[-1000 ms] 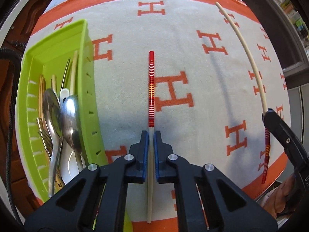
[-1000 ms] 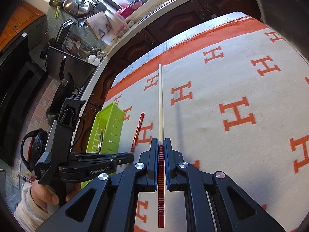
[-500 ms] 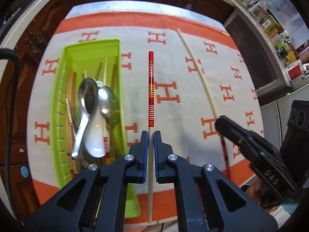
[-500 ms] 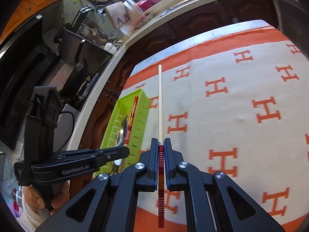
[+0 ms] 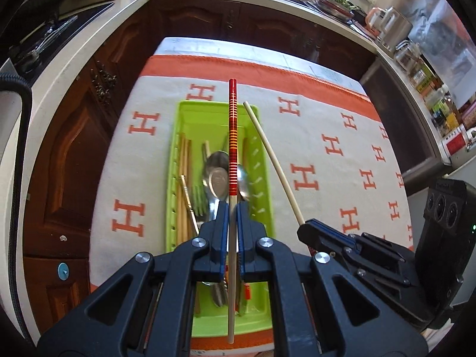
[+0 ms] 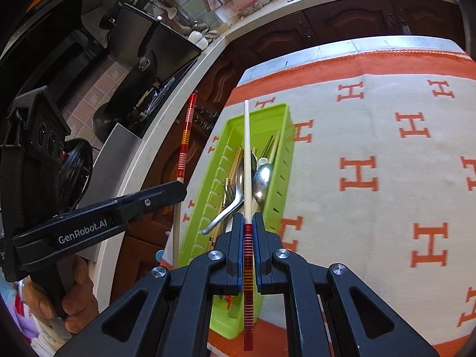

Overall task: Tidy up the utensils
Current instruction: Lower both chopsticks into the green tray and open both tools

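Each claw is clamped on one chopstick, gripped mid-shaft so the stick stays aligned with the fingers. The left claw holds its chopstick red end forward, pointing toward 12 o'clock over the green tray. The right claw holds the other chopstick pale tip forward, also over the tray. Both run along the tray's length, likely so they drop in beside the spoons lying inside. The tray rests on the cloth-covered tabletop.
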`<act>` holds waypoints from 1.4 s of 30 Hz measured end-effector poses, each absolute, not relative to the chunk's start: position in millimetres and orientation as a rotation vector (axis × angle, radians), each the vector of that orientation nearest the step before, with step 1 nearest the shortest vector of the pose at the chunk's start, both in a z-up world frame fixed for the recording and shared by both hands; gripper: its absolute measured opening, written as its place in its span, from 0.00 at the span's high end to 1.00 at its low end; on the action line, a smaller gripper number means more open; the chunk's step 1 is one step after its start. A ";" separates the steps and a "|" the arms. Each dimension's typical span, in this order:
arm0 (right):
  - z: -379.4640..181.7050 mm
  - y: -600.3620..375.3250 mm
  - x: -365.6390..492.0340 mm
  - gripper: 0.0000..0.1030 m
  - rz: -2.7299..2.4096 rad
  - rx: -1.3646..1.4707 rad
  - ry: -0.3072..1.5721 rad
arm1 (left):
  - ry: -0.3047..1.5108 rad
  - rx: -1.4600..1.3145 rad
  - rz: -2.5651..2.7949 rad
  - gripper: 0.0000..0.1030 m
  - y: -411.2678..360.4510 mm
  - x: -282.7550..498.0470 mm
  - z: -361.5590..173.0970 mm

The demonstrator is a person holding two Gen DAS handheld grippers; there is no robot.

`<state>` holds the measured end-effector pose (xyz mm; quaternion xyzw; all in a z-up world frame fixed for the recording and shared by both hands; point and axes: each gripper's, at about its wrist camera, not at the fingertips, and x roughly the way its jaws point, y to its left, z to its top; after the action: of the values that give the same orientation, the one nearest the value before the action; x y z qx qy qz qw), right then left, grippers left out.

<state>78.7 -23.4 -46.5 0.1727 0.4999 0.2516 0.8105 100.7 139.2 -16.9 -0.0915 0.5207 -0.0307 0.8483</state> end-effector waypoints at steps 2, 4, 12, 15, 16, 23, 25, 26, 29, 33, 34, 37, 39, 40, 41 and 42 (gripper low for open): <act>-52.5 -14.3 84.9 0.95 0.525 0.364 1.080 | 1.096 -0.201 -0.055 0.97 144.2 105.9 -26.2; -57.3 -4.9 90.3 0.95 0.507 0.358 1.086 | 1.098 -0.208 -0.054 0.97 148.3 110.2 -33.4; -72.5 25.7 105.6 0.94 0.507 0.348 1.146 | 1.100 -0.211 -0.063 0.96 155.7 126.3 -51.4; -78.4 32.8 106.2 0.90 0.527 0.342 1.166 | 1.116 -0.224 -0.066 0.97 157.2 130.4 -57.7; -80.0 34.4 106.9 0.86 0.526 0.338 1.167 | 1.121 -0.224 -0.067 0.97 157.1 131.2 -59.5; -74.6 28.6 103.7 0.77 0.535 0.319 1.137 | 1.151 -0.203 -0.062 0.96 155.0 132.5 -68.9; -71.5 25.9 101.2 0.77 0.528 0.300 1.122 | 1.155 -0.190 -0.059 0.93 152.6 131.1 -69.5; -70.4 24.9 100.3 0.76 0.526 0.293 1.116 | 1.155 -0.185 -0.058 0.90 151.9 130.3 -69.4; -66.0 20.0 97.7 0.76 0.517 0.277 1.097 | 1.150 -0.171 -0.058 0.73 147.5 126.3 -67.2; -62.8 11.6 92.9 0.76 0.498 0.264 1.078 | 1.124 -0.143 -0.049 0.65 140.8 119.0 -60.1; -62.5 8.3 90.6 0.75 0.495 0.264 1.074 | 1.118 -0.136 -0.047 0.65 138.8 117.1 -58.2; -60.6 0.8 86.6 0.74 0.486 0.263 1.066 | 1.111 -0.126 -0.047 0.61 134.4 111.6 -54.2; -59.2 -4.9 82.9 0.74 0.478 0.254 1.059 | 1.104 -0.122 -0.046 0.52 131.2 106.9 -52.1; -58.2 -7.1 80.6 0.74 0.474 0.251 1.056 | 1.099 -0.121 -0.045 0.50 129.7 104.3 -50.9; -57.8 -9.4 78.9 0.74 0.471 0.248 1.053 | 1.092 -0.119 -0.047 0.46 127.9 101.5 -49.6; -57.3 -11.4 77.2 0.73 0.467 0.245 1.052 | 1.086 -0.117 -0.047 0.44 126.3 98.8 -48.4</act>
<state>77.2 -11.4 -57.3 0.1155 0.4960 0.2204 0.8319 98.8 126.3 -48.4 -0.0557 0.5164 -0.0223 0.8543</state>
